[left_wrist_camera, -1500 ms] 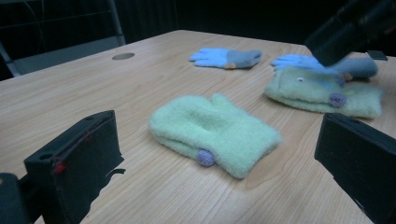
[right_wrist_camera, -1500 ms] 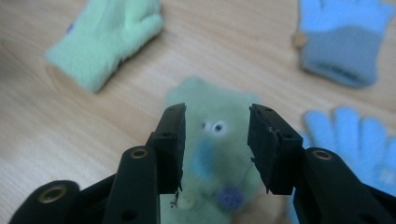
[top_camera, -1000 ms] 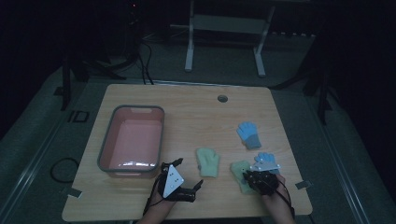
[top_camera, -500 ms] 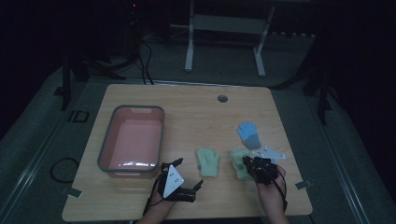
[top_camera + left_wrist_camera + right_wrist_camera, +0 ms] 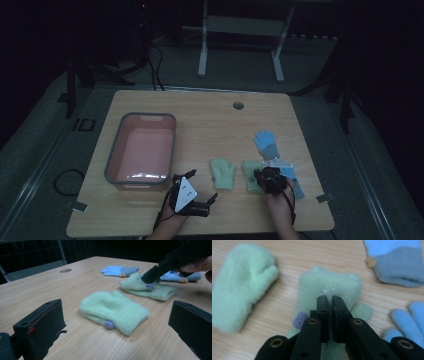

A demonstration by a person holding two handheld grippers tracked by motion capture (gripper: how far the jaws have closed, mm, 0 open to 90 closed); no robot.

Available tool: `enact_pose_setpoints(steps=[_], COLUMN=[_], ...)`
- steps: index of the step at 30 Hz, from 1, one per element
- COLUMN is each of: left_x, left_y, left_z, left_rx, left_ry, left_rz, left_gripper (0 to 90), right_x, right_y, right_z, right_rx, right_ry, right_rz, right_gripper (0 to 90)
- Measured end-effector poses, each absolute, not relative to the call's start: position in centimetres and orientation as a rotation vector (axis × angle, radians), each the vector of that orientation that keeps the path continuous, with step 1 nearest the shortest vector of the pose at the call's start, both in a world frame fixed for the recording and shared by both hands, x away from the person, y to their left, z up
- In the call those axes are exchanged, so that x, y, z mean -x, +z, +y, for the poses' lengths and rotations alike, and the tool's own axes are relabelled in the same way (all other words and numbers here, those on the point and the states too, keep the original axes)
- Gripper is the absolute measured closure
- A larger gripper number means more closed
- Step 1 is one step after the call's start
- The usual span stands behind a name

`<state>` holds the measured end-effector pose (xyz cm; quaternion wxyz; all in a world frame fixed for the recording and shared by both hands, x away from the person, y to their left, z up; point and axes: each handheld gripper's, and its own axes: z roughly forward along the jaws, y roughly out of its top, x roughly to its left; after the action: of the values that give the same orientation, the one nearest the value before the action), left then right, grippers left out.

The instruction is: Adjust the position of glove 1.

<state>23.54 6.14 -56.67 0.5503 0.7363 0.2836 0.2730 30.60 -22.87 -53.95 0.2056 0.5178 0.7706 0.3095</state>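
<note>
Two pale green mittens lie near the table's front edge. My right gripper (image 5: 262, 176) points down on the right-hand green mitten (image 5: 250, 171), with its jaws pinched together on the fleece (image 5: 329, 282) just above the purple dot. The right gripper (image 5: 330, 298) is shut there, and its tip (image 5: 148, 280) presses into that mitten. The other green mitten (image 5: 222, 173) lies flat and free, straight ahead of my left gripper (image 5: 204, 185). The left gripper (image 5: 117, 315) rests low over the table, open, with that mitten (image 5: 112, 311) beyond its jaws.
A pink bin (image 5: 172, 145) with a grey rim stands at the left. One blue glove (image 5: 265, 142) lies beyond the right hand, another blue glove (image 5: 296, 181) just to its right. A round hole (image 5: 238, 105) marks the far side of the wooden table (image 5: 215, 125).
My right hand has shifted a little to the left and away, onto the right-hand green mitten. The left gripper has stayed where it was.
</note>
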Motion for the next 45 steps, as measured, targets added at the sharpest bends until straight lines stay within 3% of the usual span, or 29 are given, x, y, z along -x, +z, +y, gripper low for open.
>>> enact_pose_setpoints(steps=[4,8,13,22,30,35,37,38,39,41,45], left_x=[-23.5,-23.6,-23.6,-23.6,-23.5,-23.5,-23.5,-23.5,-23.5,-23.6,-23.6], left_y=[-56.7,-56.7,-56.7,-56.7,-56.7,-56.7,-56.7,-56.7,-56.7,-56.7,-56.7], left_z=[6.1,6.2,6.1,6.1,6.1,6.1,6.1,6.1,6.1,6.1,6.1], left_rx=[-1.744,-1.742,-1.743,-1.742,-1.743,-1.747,-1.745,-1.745,-1.745,-1.742,-1.739], left_ry=[0.647,0.643,0.643,0.644,0.651,0.65,0.648,0.648,0.646,0.646,0.646], left_rz=[0.67,0.672,0.672,0.675,0.675,0.672,0.676,0.677,0.678,0.68,0.683], left_gripper=[0.4,0.4,0.4,0.4,0.4,0.4,0.4,0.4,0.4,0.4,0.5], right_x=[-30.7,-30.7,-31.5,-31.5,-30.5,-30.2,-30.2,-30.3,-30.3,-30.3,-30.4], right_y=[-54.3,-53.5,-52.0,-52.4,-54.8,-55.0,-55.1,-55.0,-55.0,-54.9,-54.4], right_z=[-23.1,-23.6,-24.5,-24.8,-24.3,-24.2,-24.3,-24.2,-24.2,-24.0,-23.7], right_rx=[-1.453,-1.444,-1.376,-1.236,-1.216,-1.218,-1.228,-1.232,-1.232,-1.238,-1.265], right_ry=[0.873,0.932,0.969,0.925,0.877,0.887,0.902,0.911,0.911,0.908,0.893], right_rz=[2.152,2.157,2.224,2.332,2.315,2.294,2.298,2.308,2.308,2.319,2.298], right_gripper=[83.8,70.1,64.1,58.0,54.2,56.2,60.6,68.0,68.0,78.3,82.4])
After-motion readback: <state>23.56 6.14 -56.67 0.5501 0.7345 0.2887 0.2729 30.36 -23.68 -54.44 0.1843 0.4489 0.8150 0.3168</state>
